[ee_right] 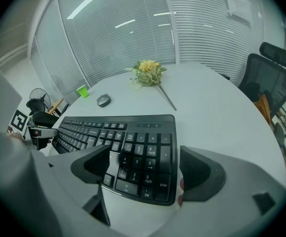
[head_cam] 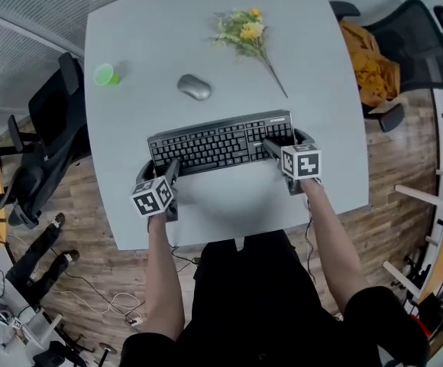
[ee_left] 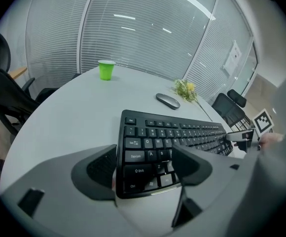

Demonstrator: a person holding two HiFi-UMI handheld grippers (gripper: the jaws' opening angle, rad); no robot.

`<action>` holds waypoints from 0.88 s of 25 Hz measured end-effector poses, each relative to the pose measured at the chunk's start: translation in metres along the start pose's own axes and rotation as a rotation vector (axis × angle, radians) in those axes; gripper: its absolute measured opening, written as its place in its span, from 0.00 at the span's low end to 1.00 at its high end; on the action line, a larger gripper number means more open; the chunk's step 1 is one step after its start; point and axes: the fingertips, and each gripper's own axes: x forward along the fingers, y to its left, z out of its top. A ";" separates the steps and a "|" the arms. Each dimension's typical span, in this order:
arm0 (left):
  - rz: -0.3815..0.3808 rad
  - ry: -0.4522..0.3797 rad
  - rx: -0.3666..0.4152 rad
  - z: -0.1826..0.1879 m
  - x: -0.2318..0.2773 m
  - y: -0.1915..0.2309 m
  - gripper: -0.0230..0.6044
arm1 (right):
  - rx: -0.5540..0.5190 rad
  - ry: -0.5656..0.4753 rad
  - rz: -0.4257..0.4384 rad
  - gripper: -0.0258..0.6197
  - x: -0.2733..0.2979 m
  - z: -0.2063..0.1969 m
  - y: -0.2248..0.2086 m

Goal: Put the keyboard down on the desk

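Seeing the black keyboard lying flat on the desk, just in front of the mouse. Holding left gripper and right gripper spread wide around its 2 ends, pinching nothing. Probably needing a clean exit: backing both straight off together, not snagging keys or nudging it crooked.

Head view looks down; two low, close views share the keyboard.

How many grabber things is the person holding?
2. The left hand-held gripper is at the keyboard's left end; the right hand-held gripper is at its right end. None seems hidden.
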 end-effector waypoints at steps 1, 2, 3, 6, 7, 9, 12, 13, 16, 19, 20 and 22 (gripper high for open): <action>0.001 -0.005 -0.003 -0.001 -0.003 0.000 0.58 | 0.007 -0.004 -0.001 0.74 -0.004 -0.001 0.001; 0.000 -0.008 -0.005 -0.002 -0.005 -0.001 0.58 | 0.015 -0.009 -0.003 0.73 -0.009 -0.003 0.002; -0.002 -0.010 -0.004 -0.004 -0.008 -0.001 0.58 | 0.022 -0.013 -0.006 0.72 -0.013 -0.006 0.004; -0.022 -0.014 0.009 -0.011 -0.021 -0.005 0.58 | 0.022 -0.035 -0.015 0.71 -0.029 -0.014 0.014; -0.034 -0.019 0.015 -0.012 -0.025 -0.008 0.58 | 0.017 -0.042 -0.014 0.70 -0.034 -0.016 0.019; -0.063 -0.031 0.034 -0.012 -0.034 -0.015 0.58 | 0.001 -0.053 -0.005 0.68 -0.041 -0.020 0.028; -0.100 -0.062 0.063 -0.007 -0.047 -0.022 0.58 | -0.013 -0.075 0.002 0.66 -0.053 -0.023 0.041; -0.110 -0.077 0.067 -0.005 -0.053 -0.025 0.58 | -0.008 -0.085 0.004 0.65 -0.057 -0.024 0.045; -0.141 -0.120 0.085 -0.003 -0.073 -0.035 0.57 | 0.015 -0.102 0.020 0.59 -0.071 -0.034 0.059; -0.180 -0.155 0.117 -0.005 -0.091 -0.049 0.57 | 0.030 -0.110 0.032 0.53 -0.086 -0.047 0.074; -0.196 -0.170 0.126 -0.005 -0.098 -0.054 0.57 | 0.036 -0.117 0.033 0.52 -0.090 -0.050 0.079; -0.224 -0.204 0.140 -0.003 -0.111 -0.062 0.57 | 0.043 -0.135 0.034 0.51 -0.100 -0.056 0.090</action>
